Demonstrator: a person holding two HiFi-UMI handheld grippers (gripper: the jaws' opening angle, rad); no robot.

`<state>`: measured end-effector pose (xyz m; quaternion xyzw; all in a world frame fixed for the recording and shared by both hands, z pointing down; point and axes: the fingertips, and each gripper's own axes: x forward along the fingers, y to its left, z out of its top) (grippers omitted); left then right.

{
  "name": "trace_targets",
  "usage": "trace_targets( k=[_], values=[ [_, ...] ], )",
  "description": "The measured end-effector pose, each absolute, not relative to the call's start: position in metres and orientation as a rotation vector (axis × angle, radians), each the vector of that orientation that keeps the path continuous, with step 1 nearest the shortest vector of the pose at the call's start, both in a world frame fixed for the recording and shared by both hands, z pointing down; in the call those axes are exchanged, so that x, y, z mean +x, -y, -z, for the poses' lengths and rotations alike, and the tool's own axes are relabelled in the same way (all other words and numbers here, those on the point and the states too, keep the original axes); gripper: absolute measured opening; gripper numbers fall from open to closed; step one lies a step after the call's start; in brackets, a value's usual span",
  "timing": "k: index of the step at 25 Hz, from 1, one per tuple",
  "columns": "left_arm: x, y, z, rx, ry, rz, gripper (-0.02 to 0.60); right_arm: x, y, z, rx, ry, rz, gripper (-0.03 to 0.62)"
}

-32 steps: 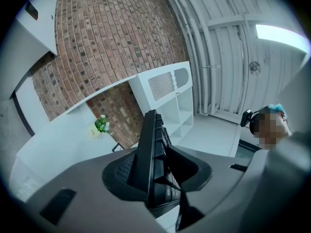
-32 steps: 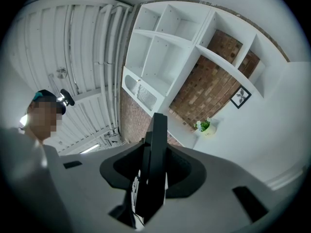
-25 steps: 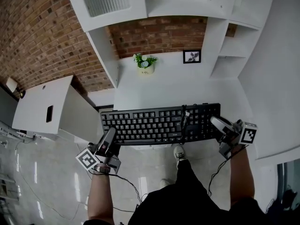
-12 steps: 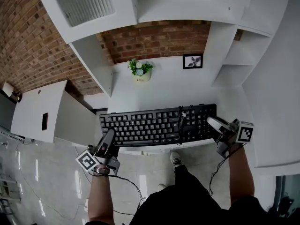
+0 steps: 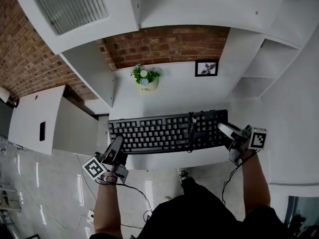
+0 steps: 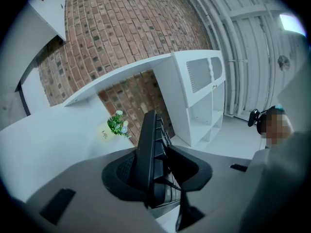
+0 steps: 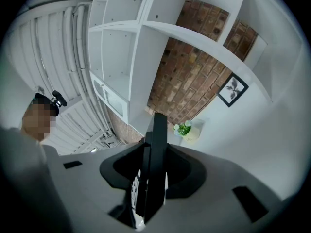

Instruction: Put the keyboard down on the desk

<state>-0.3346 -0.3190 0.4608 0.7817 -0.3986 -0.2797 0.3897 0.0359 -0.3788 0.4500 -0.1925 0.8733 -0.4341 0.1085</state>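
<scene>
The left gripper (image 5: pixel 116 144) pinches the left end of the keyboard (image 5: pixel 164 132). The right gripper (image 5: pixel 225 130) pinches the right end. The desk (image 5: pixel 172 91) lies ahead of both.

I see bright, even light on the white desk (image 5: pixel 169 91), glare streaking the floor (image 5: pixel 47 183) near left, and both gripper views warped with dark corners.
</scene>
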Motion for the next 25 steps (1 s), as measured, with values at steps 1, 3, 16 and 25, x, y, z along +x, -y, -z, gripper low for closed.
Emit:
trace_targets(
  k=[1,3,16,25],
  values=[
    [-0.334,0.324,-0.466,1.978,1.016,0.708,0.162,0.036,0.384,-0.454,-0.568,-2.571,1.288,0.138],
    [-0.333,0.333,-0.476,1.958,1.024,0.695,0.163,0.037,0.395,-0.464,-0.577,-2.565,1.318,0.138],
    [-0.336,0.375,-0.550,1.833,1.093,0.566,0.169,0.039,0.441,-0.543,-0.637,-2.525,1.550,0.140],
    [-0.339,0.394,-0.616,1.607,1.176,0.453,0.178,0.052,0.461,-0.624,-0.834,-2.428,1.799,0.144]
  ],
)
